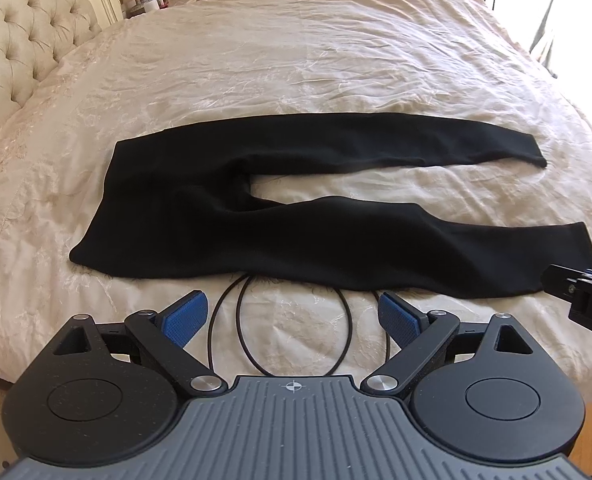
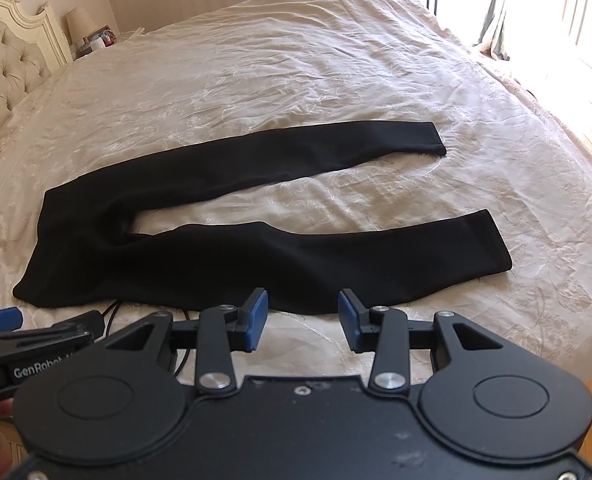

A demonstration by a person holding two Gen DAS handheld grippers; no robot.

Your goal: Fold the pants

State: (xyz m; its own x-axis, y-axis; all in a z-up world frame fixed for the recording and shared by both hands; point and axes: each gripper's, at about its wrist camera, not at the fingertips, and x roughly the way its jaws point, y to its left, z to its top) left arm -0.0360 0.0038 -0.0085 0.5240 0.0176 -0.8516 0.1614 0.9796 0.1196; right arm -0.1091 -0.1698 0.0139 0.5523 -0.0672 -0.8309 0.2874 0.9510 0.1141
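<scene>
Black pants [image 1: 224, 216] lie flat on the cream bedspread [image 1: 296, 60], waistband to the left and both legs stretched right with a gap between them. My left gripper [image 1: 294, 312] hovers open just short of the near leg, nothing between its blue pads [image 1: 184, 320]. In the right wrist view the same pants [image 2: 200, 256] spread ahead, and my right gripper [image 2: 301, 312] stands open just short of the near leg's front edge, with no cloth between its jaws. The right gripper's tip [image 1: 587, 296] shows at the right edge of the left view.
A black cable [image 1: 296, 332] loops on the bedspread under the left gripper, next to the pants' near edge. A tufted headboard [image 1: 20, 40] stands at the left with a lamp [image 2: 80, 20] behind. The bed's right edge [image 2: 575, 208] drops off towards a bright window.
</scene>
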